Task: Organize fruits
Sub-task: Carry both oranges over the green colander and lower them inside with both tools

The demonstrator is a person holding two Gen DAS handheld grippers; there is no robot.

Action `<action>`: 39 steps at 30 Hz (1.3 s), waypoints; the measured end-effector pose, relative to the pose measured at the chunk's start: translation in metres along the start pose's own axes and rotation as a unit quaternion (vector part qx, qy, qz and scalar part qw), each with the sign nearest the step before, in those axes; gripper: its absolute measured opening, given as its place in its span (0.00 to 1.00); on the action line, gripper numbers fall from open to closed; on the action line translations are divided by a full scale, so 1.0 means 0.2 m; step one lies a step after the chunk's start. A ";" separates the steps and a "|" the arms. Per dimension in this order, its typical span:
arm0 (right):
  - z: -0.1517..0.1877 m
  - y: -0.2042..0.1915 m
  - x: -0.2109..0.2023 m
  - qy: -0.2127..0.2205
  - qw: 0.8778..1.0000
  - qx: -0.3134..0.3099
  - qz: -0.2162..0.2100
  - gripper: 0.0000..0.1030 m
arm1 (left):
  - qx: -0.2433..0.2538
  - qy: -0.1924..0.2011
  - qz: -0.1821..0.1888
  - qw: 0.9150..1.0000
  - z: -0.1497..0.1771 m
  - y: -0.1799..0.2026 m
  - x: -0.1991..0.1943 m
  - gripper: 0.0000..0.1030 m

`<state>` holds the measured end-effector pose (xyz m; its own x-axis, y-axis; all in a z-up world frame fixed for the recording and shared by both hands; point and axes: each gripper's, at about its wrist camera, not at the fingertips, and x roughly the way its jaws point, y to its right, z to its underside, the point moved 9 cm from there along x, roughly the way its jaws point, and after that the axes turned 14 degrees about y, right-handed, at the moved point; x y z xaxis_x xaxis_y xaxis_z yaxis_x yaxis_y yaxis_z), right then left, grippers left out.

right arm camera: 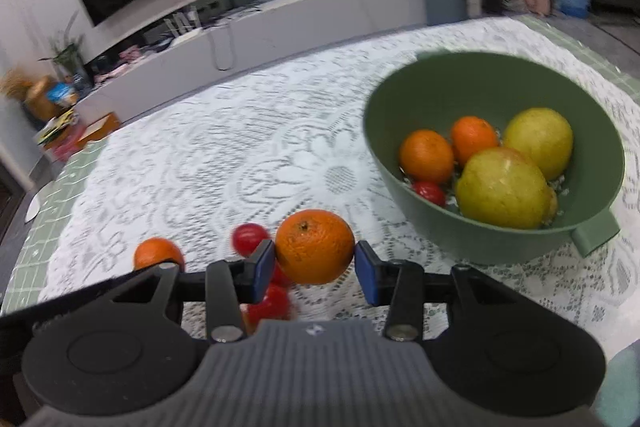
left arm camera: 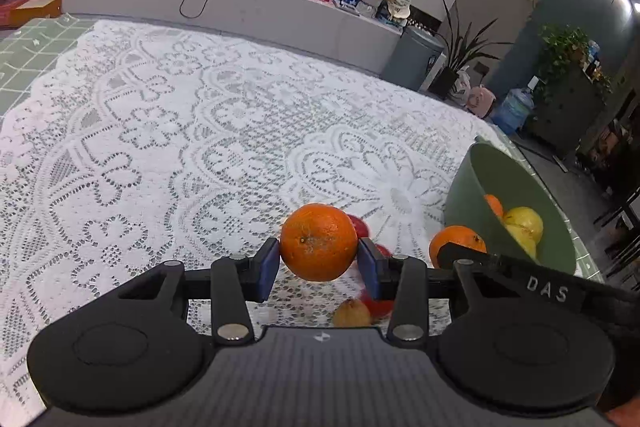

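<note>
The left hand-held gripper (left arm camera: 318, 259) has its blue pads pressed on an orange (left arm camera: 318, 242), held above the worktop (left arm camera: 160, 147). The right hand-held gripper (right arm camera: 315, 262) squeezes another orange (right arm camera: 315, 247), with the green bowl (right arm camera: 400, 99) near, on its right side. The bowl already has oranges and yellow fruit inside. Small red fruits (right arm camera: 250, 237) lie on the lace cloth. I think the step is carrying. Next, move each orange over the bowl and let go gently.

A white lace tablecloth (left arm camera: 200, 131), openwork and matt, covers the table. The green bowl (right arm camera: 460, 227) looks like smooth matt plastic, while the orange (right arm camera: 314, 247) beside it has dimpled, faintly glossy peel. The tomatoes (right arm camera: 250, 237) shine smooth and red.
</note>
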<state>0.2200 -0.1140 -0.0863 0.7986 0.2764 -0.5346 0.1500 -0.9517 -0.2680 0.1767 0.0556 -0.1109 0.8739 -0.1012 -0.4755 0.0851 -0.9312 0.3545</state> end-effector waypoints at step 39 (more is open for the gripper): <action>-0.46 0.70 -0.26 -0.017 0.989 -0.147 0.016 0.40 | 0.170 -0.033 0.119 0.978 -0.04 1.03 0.21 0.46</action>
<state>0.2525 -0.2747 -0.0230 0.7858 0.2460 -0.5674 0.2926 -0.9562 -0.0094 0.2343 -0.1372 -0.0525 0.8155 -0.3408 -0.4678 -0.2910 -0.9401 0.1778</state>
